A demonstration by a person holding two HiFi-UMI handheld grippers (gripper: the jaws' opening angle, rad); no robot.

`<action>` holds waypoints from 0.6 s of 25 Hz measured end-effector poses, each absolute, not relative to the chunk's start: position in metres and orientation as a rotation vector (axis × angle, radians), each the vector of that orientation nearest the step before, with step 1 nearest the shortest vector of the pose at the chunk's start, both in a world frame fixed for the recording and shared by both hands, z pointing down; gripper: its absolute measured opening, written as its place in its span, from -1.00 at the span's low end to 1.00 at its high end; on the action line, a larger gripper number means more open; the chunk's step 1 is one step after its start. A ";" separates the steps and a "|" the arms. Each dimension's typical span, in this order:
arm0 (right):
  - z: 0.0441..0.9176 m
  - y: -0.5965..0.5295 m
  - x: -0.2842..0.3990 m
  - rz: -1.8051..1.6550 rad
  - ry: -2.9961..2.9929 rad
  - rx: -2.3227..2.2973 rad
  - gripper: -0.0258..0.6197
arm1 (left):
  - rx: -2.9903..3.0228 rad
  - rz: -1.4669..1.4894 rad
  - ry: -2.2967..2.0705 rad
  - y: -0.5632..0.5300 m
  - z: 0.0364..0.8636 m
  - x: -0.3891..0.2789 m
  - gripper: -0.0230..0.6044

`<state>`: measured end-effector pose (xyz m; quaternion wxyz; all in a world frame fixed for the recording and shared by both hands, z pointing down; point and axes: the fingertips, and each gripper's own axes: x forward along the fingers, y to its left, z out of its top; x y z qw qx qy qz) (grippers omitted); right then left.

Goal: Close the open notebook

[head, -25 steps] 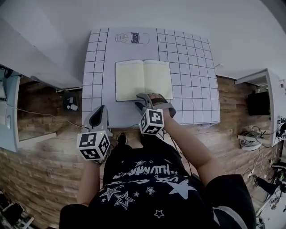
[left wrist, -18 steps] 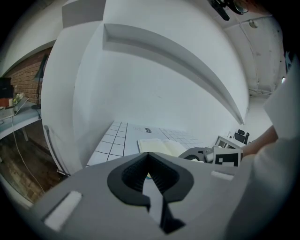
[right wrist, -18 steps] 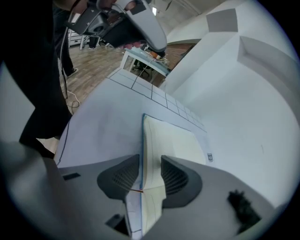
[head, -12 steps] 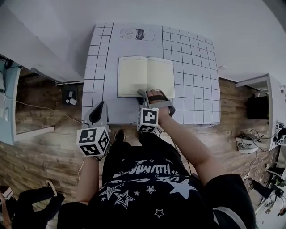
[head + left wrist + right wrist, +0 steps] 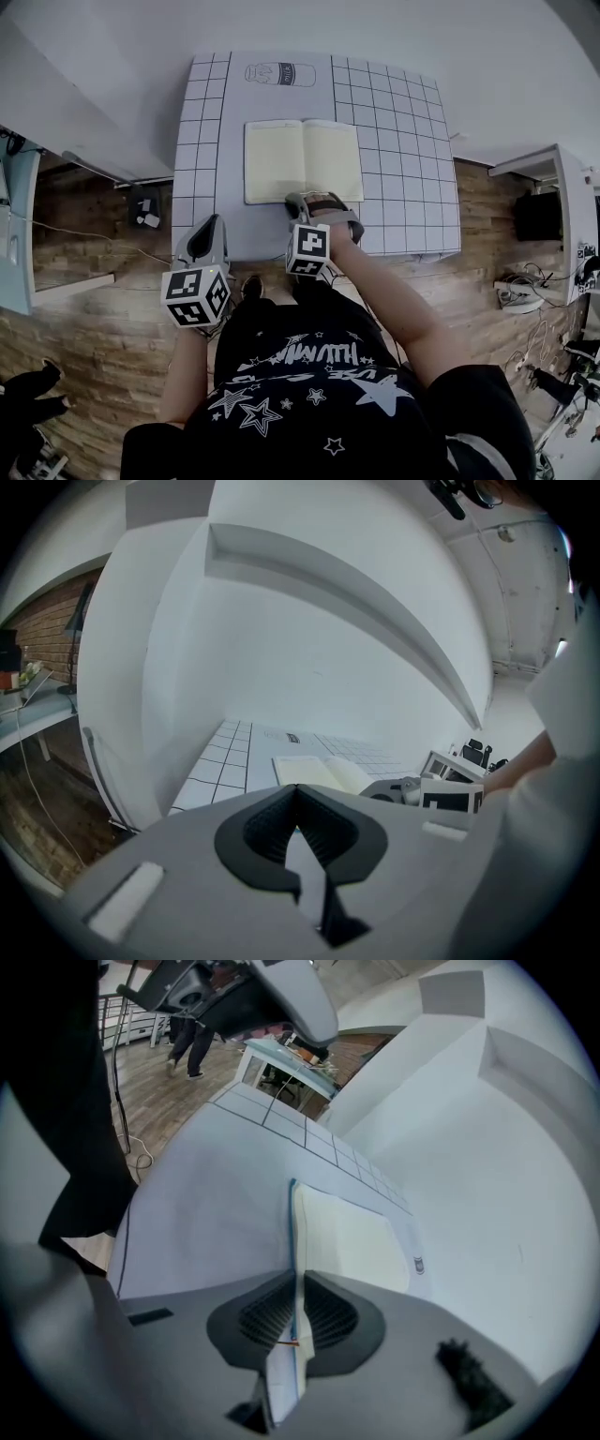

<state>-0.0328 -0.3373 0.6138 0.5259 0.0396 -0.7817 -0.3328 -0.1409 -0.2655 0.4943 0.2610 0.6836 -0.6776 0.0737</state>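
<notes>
The right gripper [image 5: 317, 201], tilted steeply down, is closing on the open notebook [image 5: 302, 161] at its near edge; the left gripper [image 5: 208, 231] hovers closed, empty.

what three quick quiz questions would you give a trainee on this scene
1. True or false: the notebook lies shut.
2. Fill in: the left gripper holds ____.
3. Which one is at the notebook's near edge? A: left gripper. B: right gripper.

Key
1. False: it lies open.
2. Nothing; its jaws are shut.
3. B; its jaws are closing with that edge between them.
</notes>
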 end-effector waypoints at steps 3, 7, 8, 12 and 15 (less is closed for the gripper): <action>0.610 -0.336 -0.031 -0.770 -1.903 0.127 -0.82 | 1.858 0.196 -1.826 -0.265 0.495 -0.140 -0.90; 0.589 -0.340 -0.029 -0.712 -2.003 0.250 -0.83 | 1.879 0.207 -1.809 -0.265 0.495 -0.139 -0.90; 0.583 -0.341 -0.028 -0.685 -2.038 0.291 -0.83 | 1.884 0.210 -1.804 -0.266 0.495 -0.138 -0.90; 0.555 -0.350 -0.018 -0.484 -2.208 0.508 -0.84 | 1.918 0.226 -1.775 -0.271 0.493 -0.131 -0.90; 0.546 -0.357 -0.002 -0.240 -2.305 0.667 -0.85 | 1.963 0.247 -1.743 -0.278 0.492 -0.122 -0.90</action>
